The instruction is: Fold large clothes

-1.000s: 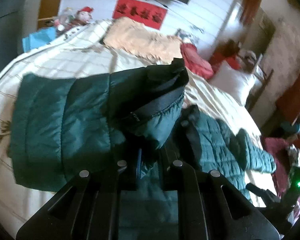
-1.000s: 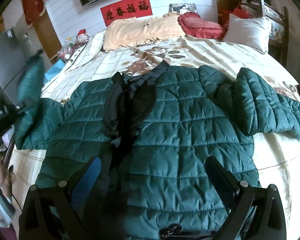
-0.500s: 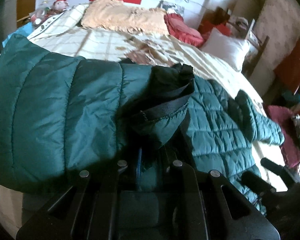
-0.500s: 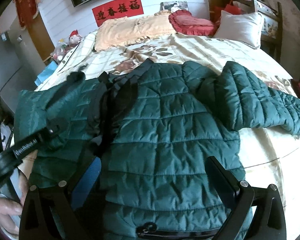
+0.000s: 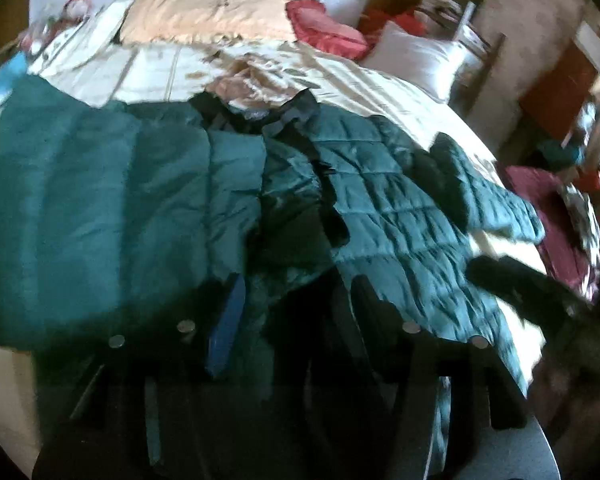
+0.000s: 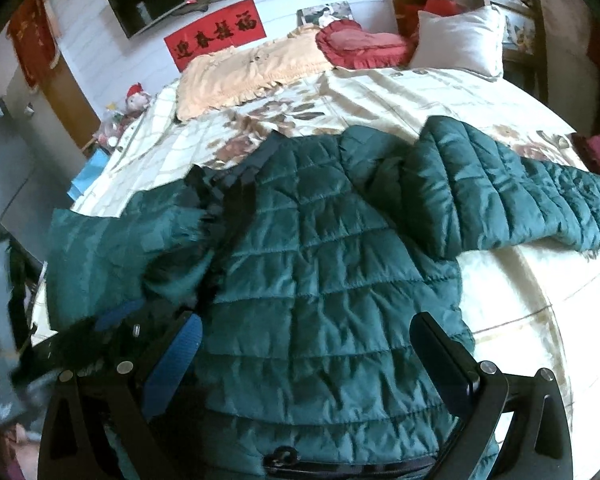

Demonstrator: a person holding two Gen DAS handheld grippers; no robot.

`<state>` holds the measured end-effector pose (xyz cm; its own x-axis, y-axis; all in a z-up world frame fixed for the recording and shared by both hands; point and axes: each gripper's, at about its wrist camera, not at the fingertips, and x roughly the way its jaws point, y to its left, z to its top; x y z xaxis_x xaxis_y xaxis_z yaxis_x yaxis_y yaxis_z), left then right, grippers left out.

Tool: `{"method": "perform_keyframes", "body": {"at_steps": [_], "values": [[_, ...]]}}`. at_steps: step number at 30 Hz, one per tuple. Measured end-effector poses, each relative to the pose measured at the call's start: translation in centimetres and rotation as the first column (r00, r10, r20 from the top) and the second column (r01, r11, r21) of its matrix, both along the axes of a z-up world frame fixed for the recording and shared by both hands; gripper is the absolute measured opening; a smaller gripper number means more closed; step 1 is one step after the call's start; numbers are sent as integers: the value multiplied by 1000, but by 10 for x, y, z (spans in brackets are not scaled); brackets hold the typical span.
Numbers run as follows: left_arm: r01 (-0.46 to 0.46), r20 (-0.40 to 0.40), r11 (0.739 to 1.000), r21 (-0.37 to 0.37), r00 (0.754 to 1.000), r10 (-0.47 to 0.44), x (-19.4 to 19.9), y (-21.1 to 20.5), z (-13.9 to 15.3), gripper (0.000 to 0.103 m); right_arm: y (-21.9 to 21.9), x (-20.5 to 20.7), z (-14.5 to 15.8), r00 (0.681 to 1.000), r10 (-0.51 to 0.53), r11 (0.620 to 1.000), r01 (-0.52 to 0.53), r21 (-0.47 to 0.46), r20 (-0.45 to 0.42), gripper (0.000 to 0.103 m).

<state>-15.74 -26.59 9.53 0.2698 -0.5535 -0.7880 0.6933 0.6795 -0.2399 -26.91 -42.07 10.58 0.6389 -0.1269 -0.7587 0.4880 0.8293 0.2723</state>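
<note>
A dark green quilted puffer jacket [image 6: 324,280] lies spread on a wide bed covered by a cream floral bedspread [image 6: 400,92]. Its black collar [image 6: 236,184] points toward the pillows, one sleeve [image 6: 512,196] stretches out across the cover to the right, and the other sleeve is folded in over the jacket's left half. The left gripper [image 5: 296,300] hovers low over this folded sleeve; its jaws are opening, with loose green fabric lying between them but not pinched, though the view is blurred. The right gripper [image 6: 304,344] hangs above the jacket's lower body, its fingers spread wide and holding nothing. At the head of the bed lie a peach frilled pillow [image 6: 252,72], a red ruffled cushion [image 6: 360,46] and a white pillow [image 6: 460,36].
</note>
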Motion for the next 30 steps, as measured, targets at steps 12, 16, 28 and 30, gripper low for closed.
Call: {"method": "perform_keyframes", "body": {"at_steps": [12,16,28,30], "values": [[-279,225,958,57,939,260,26,132,45,55,21,87,-21,989,148,973,-146,176,1,103],[-376,223,922,97,911,348,46,160,28,55,34,121,-42,981,186,967,-173,186,-54,96],[-438,159,893,105,894,420,75,165,2,55,25,90,19,982,112,990,-98,-101,150,15],[-440,150,892,102,893,423,78,159,-1,55,11,79,33,981,76,988,-51,-143,178,14]]}}
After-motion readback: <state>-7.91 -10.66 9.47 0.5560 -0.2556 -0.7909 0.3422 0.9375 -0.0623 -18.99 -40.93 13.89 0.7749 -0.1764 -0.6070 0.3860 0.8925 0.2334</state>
